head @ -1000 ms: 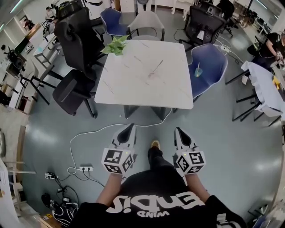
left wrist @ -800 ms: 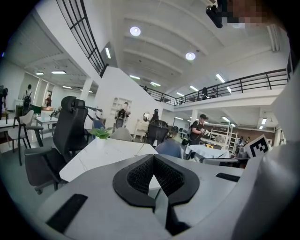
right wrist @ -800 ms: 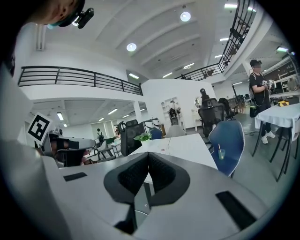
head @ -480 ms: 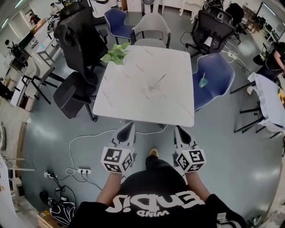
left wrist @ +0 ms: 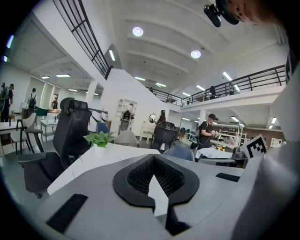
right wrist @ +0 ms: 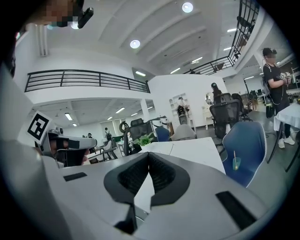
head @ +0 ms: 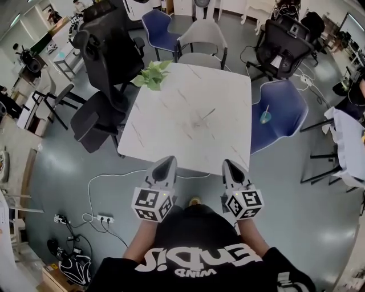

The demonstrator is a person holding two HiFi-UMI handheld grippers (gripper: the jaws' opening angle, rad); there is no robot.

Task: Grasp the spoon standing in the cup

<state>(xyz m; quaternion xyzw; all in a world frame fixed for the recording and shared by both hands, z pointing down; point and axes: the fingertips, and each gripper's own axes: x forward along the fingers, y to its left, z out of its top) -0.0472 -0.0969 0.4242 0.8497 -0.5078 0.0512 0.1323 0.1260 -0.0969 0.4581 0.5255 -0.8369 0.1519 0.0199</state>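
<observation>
The left gripper (head: 166, 162) and the right gripper (head: 228, 165) hover at the near edge of the white table (head: 188, 108), each with its jaws pressed together on nothing. The green cup (head: 266, 118), with the spoon (head: 267, 108) upright in it, sits on the blue chair (head: 288, 97) to the table's right, well apart from both.

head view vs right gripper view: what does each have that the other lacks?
Head view only: the floor near the person's feet, with the power strip and its cable, and the person's black shirt.
Right gripper view only: the ceiling lights, the balcony railing, and a straight look at the right gripper, jaws together with nothing between them.
Both: the white table, the plant on it, and the blue chair with the cup and spoon on its seat.
</observation>
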